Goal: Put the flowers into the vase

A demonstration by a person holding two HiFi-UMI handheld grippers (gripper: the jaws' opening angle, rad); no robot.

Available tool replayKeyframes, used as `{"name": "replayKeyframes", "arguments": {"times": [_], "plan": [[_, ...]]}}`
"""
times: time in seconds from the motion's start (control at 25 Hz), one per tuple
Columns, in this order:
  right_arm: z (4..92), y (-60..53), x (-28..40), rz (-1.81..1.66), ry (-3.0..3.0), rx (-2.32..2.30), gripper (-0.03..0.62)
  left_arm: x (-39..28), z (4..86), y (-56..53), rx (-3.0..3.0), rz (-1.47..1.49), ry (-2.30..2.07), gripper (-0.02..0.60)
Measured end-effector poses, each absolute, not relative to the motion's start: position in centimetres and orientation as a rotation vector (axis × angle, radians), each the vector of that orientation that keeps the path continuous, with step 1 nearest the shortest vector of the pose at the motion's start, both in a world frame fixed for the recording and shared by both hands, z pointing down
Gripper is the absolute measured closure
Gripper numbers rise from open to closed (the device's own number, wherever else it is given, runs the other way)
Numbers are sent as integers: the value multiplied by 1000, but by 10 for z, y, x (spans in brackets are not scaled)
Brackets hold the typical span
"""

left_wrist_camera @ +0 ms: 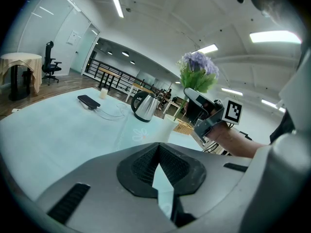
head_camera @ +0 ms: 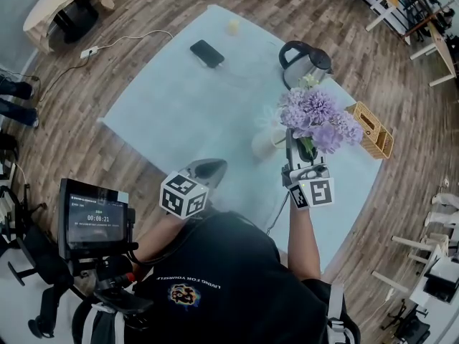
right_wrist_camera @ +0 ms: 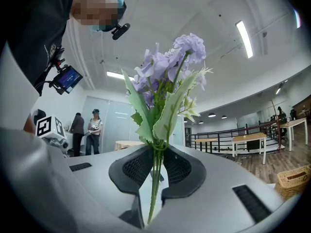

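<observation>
Right hand-held gripper (right_wrist_camera: 156, 152) pinches the flowers (right_wrist_camera: 167, 72) by their thin stems, upright near the white vase (head_camera: 269, 143) on the worktop (head_camera: 179, 106). They look light and bendy, so the bunched stems seem the right hold. Left hand-held gripper (left_wrist_camera: 158, 152) is closed and empty.

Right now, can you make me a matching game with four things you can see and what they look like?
Things:
1. flowers
2. kettle
3. phone
4. basket

Looks:
A. flat and black
B. shiny silver
C. purple, held in the right claw
D. woven, straw-coloured

Pairs: 1-C, 2-B, 3-A, 4-D
</observation>
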State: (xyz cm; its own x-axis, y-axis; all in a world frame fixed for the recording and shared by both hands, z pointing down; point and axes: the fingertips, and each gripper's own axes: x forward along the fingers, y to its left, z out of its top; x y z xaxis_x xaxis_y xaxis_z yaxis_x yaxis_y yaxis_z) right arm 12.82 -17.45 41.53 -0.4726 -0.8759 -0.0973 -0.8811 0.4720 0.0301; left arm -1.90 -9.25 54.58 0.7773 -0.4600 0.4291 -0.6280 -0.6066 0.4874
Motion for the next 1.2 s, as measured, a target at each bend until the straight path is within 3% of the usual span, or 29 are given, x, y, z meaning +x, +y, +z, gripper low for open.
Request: {"name": "replayKeyframes", "arguments": {"times": [0.4,0.52,1.04,1.2], "plan": [[484,-173,125,-16,2737,-1671,528,-19,548,-93,2323,343,-809,574],[515,-169,127,-94,2749,-1741,459,-19,547,-93,2323,342,-810,574],[515,-171,128,-95,2743,-1766,447,-20,548,-93,2320,340,-811,574],[516,-173,127,-152,2785,-1778,406,-20,548,-94,2319,338,-811,574]]}}
